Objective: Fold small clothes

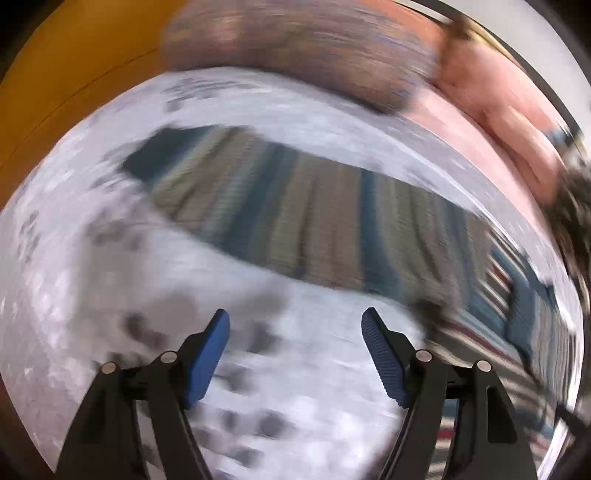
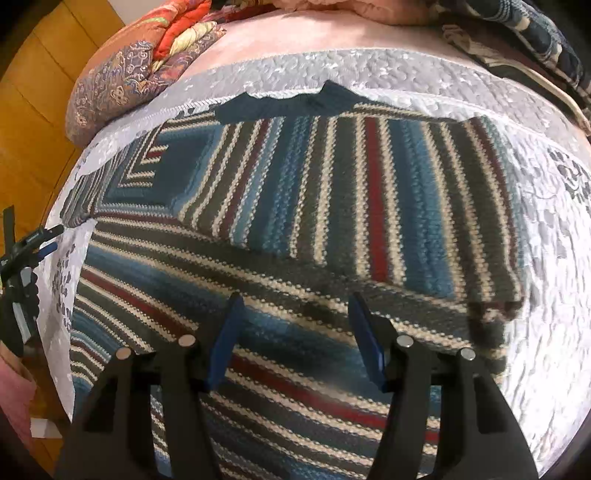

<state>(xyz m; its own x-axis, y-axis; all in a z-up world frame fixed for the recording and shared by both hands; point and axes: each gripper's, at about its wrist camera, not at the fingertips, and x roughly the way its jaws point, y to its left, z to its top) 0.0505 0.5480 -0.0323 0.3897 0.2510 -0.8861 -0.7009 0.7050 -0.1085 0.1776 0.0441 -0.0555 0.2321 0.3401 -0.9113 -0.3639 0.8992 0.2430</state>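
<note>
A striped knit sweater (image 2: 295, 206) in blue, dark green, cream and red lies flat on the grey quilted bedspread (image 2: 546, 229), with a sleeve folded across its body. My right gripper (image 2: 295, 325) hovers open just above the sweater's lower part, nothing between its blue pads. The left wrist view is motion-blurred: the sweater (image 1: 314, 221) stretches across the middle, and my left gripper (image 1: 295, 347) stands open over the bare bedspread (image 1: 110, 258) in front of it. At the far left of the right wrist view, the left gripper (image 2: 40, 240) shows beside the sweater's edge.
A patterned pillow (image 2: 122, 81) and a folded colourful quilt (image 2: 184, 33) lie at the back left. Pink bedding (image 2: 295, 44) lies behind the spread. A dark plaid cloth (image 2: 535, 40) sits at the back right. Wooden floor (image 2: 33, 122) runs along the left.
</note>
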